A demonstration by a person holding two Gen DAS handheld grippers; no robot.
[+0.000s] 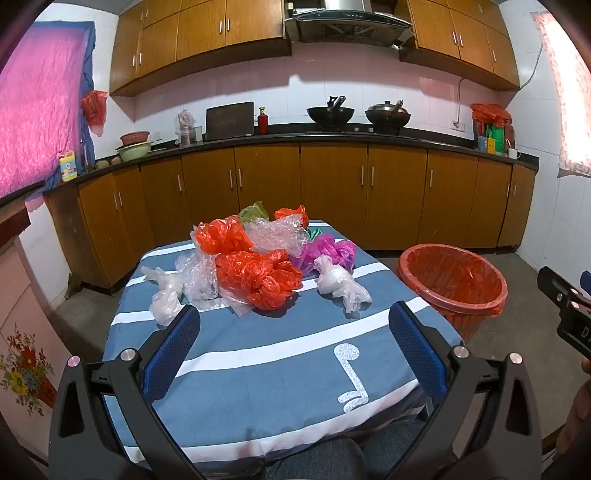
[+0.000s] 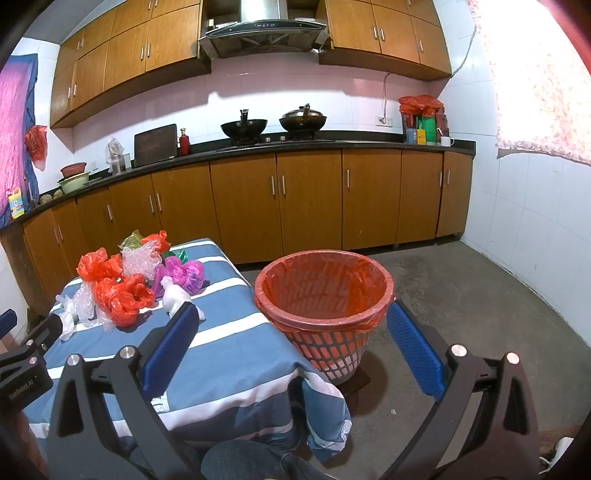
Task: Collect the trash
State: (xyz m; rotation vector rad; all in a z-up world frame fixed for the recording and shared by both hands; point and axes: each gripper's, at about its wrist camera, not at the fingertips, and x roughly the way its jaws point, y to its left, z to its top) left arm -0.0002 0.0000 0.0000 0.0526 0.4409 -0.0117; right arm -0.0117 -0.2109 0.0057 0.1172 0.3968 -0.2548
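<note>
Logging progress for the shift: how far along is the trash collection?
Nothing looks done: the red-lined mesh bin appears empty. Nothing in hand: left gripper and right gripper are open. Left: the crumpled plastic bag pile on the blue striped tablecloth.

Home kitchen: wooden wall cabinets [image 1: 201, 33] and base cupboards [image 1: 332, 192] straight ahead of fingers, range hood [image 1: 347, 22] over two woks [image 1: 330, 112] on stove, black counter [image 1: 424, 138], white-tiled walls [image 2: 517, 221], bare concrete floor [image 2: 461, 295].
</note>
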